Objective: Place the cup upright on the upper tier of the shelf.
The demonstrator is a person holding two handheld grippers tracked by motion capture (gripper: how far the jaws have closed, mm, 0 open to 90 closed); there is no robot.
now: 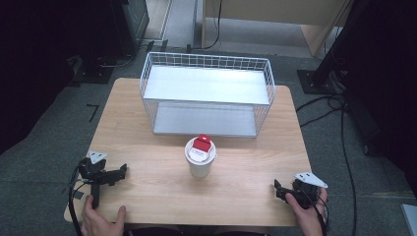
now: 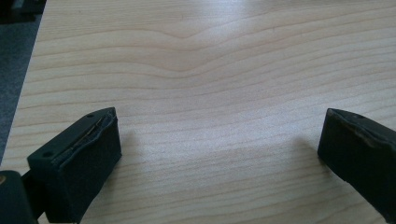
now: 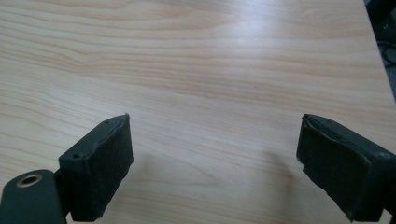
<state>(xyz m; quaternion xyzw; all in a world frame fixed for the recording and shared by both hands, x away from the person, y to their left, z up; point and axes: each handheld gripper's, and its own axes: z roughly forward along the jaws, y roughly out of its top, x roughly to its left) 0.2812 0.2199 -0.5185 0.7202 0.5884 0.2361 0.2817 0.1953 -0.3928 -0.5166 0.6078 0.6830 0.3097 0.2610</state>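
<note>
At the near edge of the wooden worktop [image 1: 147,196], the left gripper [image 1: 122,172] and right gripper [image 1: 278,189] rest with fingers spread wide, grasping nothing. Between them, further in, a white cup [image 1: 200,157] stands upright, long axis vertical, with a white lid and a red tab on top toward the far side; its label is too small to read. Beyond it sits a white wire basket shelf [image 1: 206,93].

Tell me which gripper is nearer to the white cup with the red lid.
Left, by a small margin. The left gripper lies on the table to the left of the white cup, jaws open and aimed toward it. The right gripper sits right of the cup and nearer the person, slightly farther away.
</note>
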